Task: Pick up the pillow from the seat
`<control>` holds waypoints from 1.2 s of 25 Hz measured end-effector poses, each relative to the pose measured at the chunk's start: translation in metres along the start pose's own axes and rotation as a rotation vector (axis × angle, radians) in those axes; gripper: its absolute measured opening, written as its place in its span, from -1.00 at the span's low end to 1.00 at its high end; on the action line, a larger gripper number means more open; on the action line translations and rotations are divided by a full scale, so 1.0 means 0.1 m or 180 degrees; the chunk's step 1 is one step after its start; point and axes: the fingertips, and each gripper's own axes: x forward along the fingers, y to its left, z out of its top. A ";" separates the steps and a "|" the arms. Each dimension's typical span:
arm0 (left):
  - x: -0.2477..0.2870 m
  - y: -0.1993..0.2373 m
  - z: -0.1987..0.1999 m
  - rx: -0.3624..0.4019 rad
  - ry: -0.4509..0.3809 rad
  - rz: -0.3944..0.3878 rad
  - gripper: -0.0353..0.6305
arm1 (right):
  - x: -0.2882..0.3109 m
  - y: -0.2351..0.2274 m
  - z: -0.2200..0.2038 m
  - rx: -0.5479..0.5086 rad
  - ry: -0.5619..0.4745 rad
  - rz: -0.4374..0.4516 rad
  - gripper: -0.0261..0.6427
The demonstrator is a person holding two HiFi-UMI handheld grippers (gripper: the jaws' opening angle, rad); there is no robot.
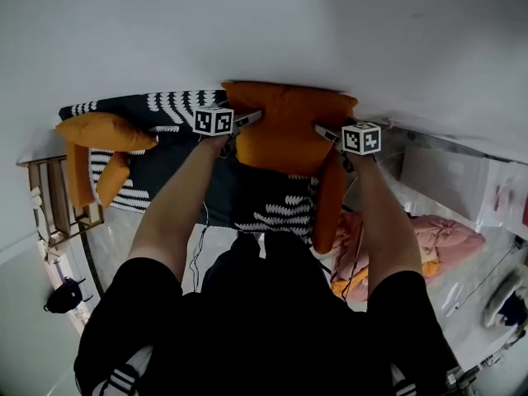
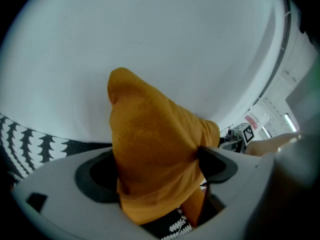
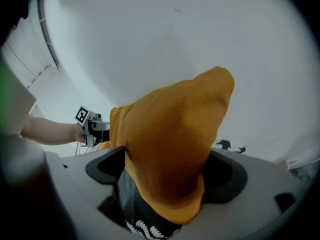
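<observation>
Far left on the seat (image 1: 186, 172), which wears a dark cover with a white leaf print, lies a smaller orange cushion (image 1: 103, 130); a wooden frame (image 1: 56, 209) stands beside that end; next comes the left gripper (image 1: 239, 124), its jaws set wide and pinching the left corner of the orange pillow (image 1: 289, 134), with fabric bunched against both pads in the left gripper view; the pillow stands upright before the white wall (image 1: 330, 31), above the middle of the seat, spanning the gap between the two grippers; whether its lower edge touches the cover we cannot tell; the right gripper (image 1: 330, 134) pinches the opposite corner, jaws likewise wide, with orange cloth filling the space between them; further right a pink bundle (image 1: 450, 238) lies well apart.
</observation>
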 end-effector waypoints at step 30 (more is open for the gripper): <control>-0.48 -0.51 -0.16 0.0111 0.0060 -0.0226 0.09 | -0.49 0.47 -0.11 -0.0006 -0.0266 -0.0142 -0.03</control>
